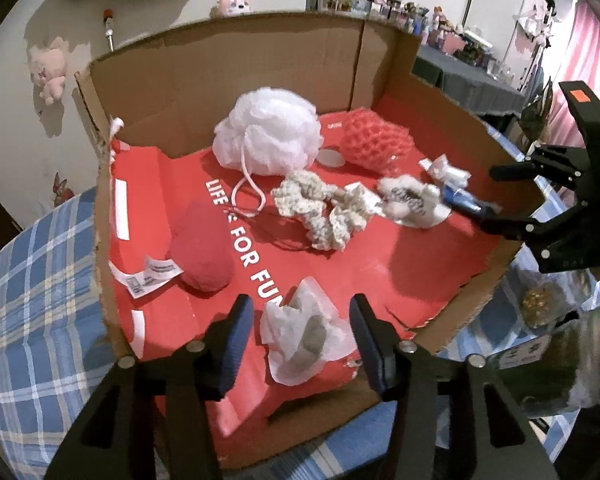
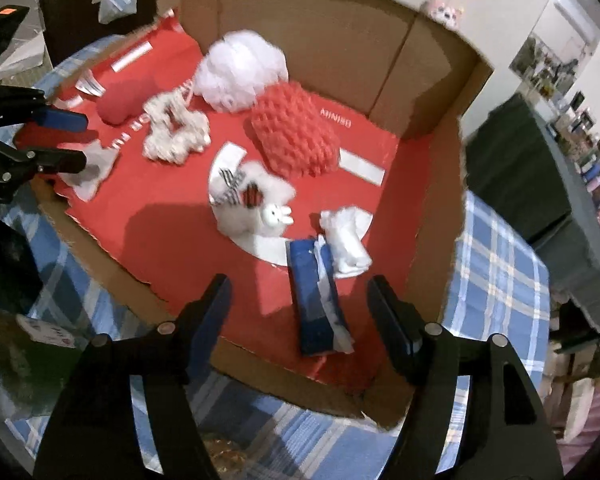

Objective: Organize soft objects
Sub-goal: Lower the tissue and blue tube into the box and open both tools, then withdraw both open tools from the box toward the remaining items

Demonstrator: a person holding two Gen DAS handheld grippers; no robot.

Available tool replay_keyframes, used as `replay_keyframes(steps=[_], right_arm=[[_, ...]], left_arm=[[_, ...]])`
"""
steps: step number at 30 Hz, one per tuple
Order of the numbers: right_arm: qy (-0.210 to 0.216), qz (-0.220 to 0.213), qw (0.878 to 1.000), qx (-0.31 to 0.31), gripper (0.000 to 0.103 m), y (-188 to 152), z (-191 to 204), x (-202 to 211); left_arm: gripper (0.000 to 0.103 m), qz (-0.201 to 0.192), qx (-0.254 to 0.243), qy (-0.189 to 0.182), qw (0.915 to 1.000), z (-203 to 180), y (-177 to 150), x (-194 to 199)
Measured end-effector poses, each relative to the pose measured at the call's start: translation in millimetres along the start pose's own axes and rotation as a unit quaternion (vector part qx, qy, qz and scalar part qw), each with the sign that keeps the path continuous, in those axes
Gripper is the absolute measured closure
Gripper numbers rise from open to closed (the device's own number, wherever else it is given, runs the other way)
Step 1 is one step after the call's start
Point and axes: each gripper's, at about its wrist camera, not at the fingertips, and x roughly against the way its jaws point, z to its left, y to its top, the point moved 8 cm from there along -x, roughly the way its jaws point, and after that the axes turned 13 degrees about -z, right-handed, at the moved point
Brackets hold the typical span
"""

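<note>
Two grippers apart, seemingly empty, box (image 1: 228,80)

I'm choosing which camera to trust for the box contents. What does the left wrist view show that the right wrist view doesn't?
Only the left wrist view: the crumpled white tissue whole, lying loose between the open left gripper.
Only the right wrist view: the blue packet at full length, lying loose between the open right gripper.
Both: the white bath pouf, red mesh sponge, cream scrunchie and cardboard box.
</note>
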Motion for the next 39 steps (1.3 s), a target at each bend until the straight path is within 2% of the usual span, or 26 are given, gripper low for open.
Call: replay_keyframes(steps=[2,5,8,12,18,19,21,25,27,33,39], right_arm=[[-0.002,-0.014,1.000,-0.002,0.034,4,2,12],[-0.007,-0.029,0.999,-0.011,0.034,9,3,30],[-0.011,-0.052,0.998,-0.026,0.033,13,6,56],[-0.013,-0.090,0.995,-0.046,0.030,16,13,92],[-0.021,-0.167,0.983,-0.074,0.023,16,25,157],[-0.024,-0.178,0.981,-0.077,0.019,15,27,167],[-0.043,-0.206,0.975,-0.076,0.017,11,32,189],[-0.053,-0.242,0.966,-0.078,0.016,0,44,222],[-0.057,-0.255,0.962,-0.079,0.015,-8,51,235],[-0.072,-0.288,0.950,-0.096,0.011,-41,68,260],[-0.093,-0.296,0.942,-0.126,0.010,-78,75,258]], left_arm=[[0.043,-0.010,0.002,-0.002,0.9999,-1,3,6],[0.028,-0.033,0.008,-0.001,0.9994,-6,9,21],[0.016,-0.068,0.015,-0.002,0.9975,-13,15,46],[0.005,-0.126,0.017,0.011,0.9918,-30,21,87],[0.000,-0.199,0.010,0.035,0.9793,-56,23,147],[0.000,-0.211,0.013,0.038,0.9766,-61,22,157],[0.000,-0.231,0.016,0.049,0.9716,-67,18,173],[0.000,-0.252,0.021,0.053,0.9660,-81,9,194],[0.000,-0.267,0.023,0.067,0.9612,-88,2,205],[0.000,-0.293,0.035,0.082,0.9519,-109,-21,223],[0.000,-0.299,0.046,0.092,0.9487,-129,-53,224]])
